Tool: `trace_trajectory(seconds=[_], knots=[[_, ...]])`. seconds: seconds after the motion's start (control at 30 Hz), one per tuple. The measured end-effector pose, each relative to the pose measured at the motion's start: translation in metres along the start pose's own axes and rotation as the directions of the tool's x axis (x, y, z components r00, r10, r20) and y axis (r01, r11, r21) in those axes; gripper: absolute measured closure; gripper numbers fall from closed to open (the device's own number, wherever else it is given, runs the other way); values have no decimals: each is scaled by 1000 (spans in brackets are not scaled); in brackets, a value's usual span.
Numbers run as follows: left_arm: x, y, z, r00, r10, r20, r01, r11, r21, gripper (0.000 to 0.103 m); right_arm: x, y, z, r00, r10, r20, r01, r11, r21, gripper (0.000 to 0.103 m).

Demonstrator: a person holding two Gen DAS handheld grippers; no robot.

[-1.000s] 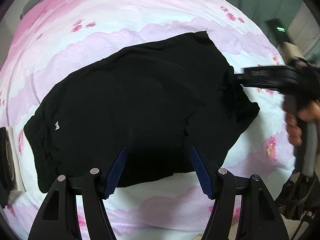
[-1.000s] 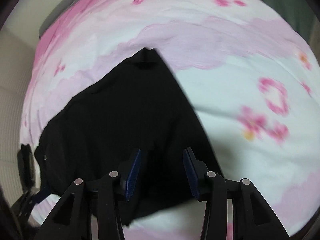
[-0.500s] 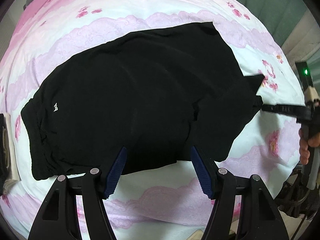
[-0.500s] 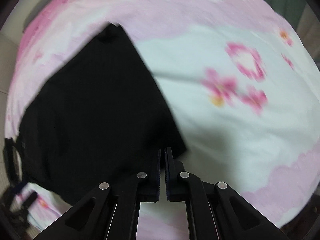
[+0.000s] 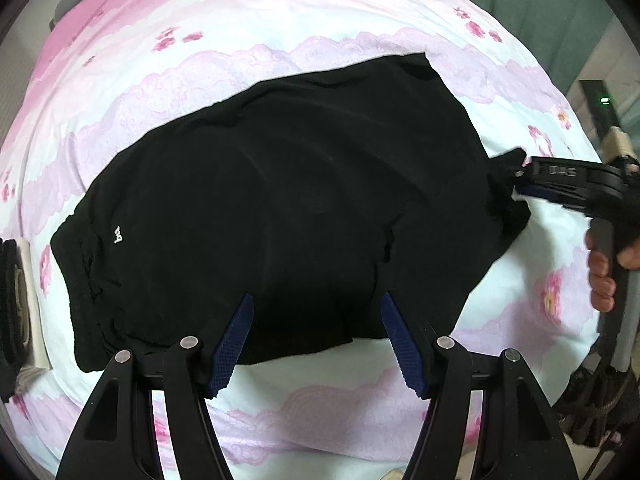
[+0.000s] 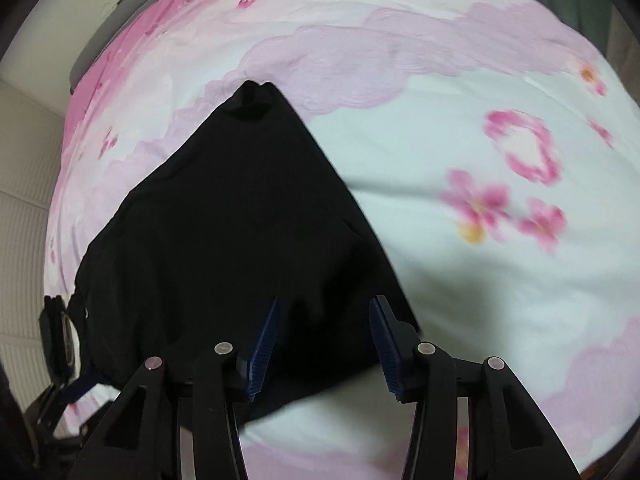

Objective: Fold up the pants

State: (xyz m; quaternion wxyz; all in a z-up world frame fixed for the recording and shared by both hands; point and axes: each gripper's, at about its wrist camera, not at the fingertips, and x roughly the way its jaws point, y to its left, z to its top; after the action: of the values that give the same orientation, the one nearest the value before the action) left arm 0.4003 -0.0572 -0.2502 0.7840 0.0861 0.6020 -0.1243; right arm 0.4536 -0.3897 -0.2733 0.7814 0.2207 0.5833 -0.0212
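Observation:
Black pants (image 5: 288, 208) with a small white logo lie spread on a pink-and-white floral bedsheet (image 5: 320, 20). My left gripper (image 5: 318, 344) is open and empty, hovering over the near edge of the pants. My right gripper (image 6: 324, 344) is open, its blue pads either side of the pants' leg end (image 6: 240, 240). In the left wrist view the right gripper (image 5: 520, 184) sits at the right end of the pants, touching the cloth.
A dark object on a white cloth (image 5: 16, 300) lies at the left edge of the bed. A device with a green light (image 5: 604, 100) stands beyond the bed at the right. The bed's near edge runs below the left gripper.
The right gripper was shut half a second ago and has opened; the pants' right end has settled back onto the bed. The left gripper stays open over the near edge.

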Motion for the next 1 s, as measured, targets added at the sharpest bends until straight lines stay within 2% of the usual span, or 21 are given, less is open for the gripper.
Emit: trace_trajectory(seconds=[0.07,0.1,0.13,0.17,0.27,0.37,0.5,0.53,0.57,0.6,0.63,0.7,0.73,0.83,0.93,1.0], knots=[[-3,-1,4,1000,-9,8,9,1000,-2,37,15,5,15,1000,4,-30,-4,1000,19,55],[-4,-1,5,1000,-8,14,8,1000,0,37,22,8,20,999,16,-34,-15,1000,16,59],[-5,-2,5,1000,-8,16,8,1000,4,37,27,11,21,999,11,-41,-11,1000,3,69],[-5,-2,5,1000,-10,15,10,1000,10,37,36,14,22,999,-17,-49,16,1000,-15,99],[-4,-2,2,1000,-14,8,13,1000,18,37,29,10,21,998,-29,-60,29,1000,-6,100],[1,-2,-1,1000,-28,-15,28,1000,13,37,10,-3,4,998,-49,-38,50,998,23,100],[8,-2,-4,999,-12,-31,13,999,33,37,24,-21,-10,992,-75,-104,76,997,8,100],[8,-2,-4,1000,-7,-30,8,999,34,37,24,-22,-12,992,-70,-101,70,998,1,97],[8,-1,-4,1000,-4,-29,5,999,32,37,22,-22,-12,991,-86,-101,85,996,-12,79],[7,2,-4,1000,1,-28,0,1000,26,37,19,-21,-12,988,-124,-96,122,992,-19,52],[7,4,-4,1000,5,-27,-5,1000,21,37,11,-19,-11,982,-178,-59,177,984,-18,45],[5,14,-3,999,27,-18,-27,1000,3,37,-11,-13,-8,965,-260,37,261,965,-32,44],[5,20,-3,999,37,-13,-37,999,-13,36,-27,-5,-4,959,-261,110,268,961,-60,44],[4,43,-2,998,56,-17,-57,995,-81,35,-44,24,19,957,-214,195,250,951,-181,44],[1,62,7,996,86,-11,-86,983,-160,35,-34,51,55,964,-136,226,200,937,-286,44],[0,67,16,996,90,-1,-89,979,-185,35,-12,72,82,973,-104,204,170,927,-335,45]])
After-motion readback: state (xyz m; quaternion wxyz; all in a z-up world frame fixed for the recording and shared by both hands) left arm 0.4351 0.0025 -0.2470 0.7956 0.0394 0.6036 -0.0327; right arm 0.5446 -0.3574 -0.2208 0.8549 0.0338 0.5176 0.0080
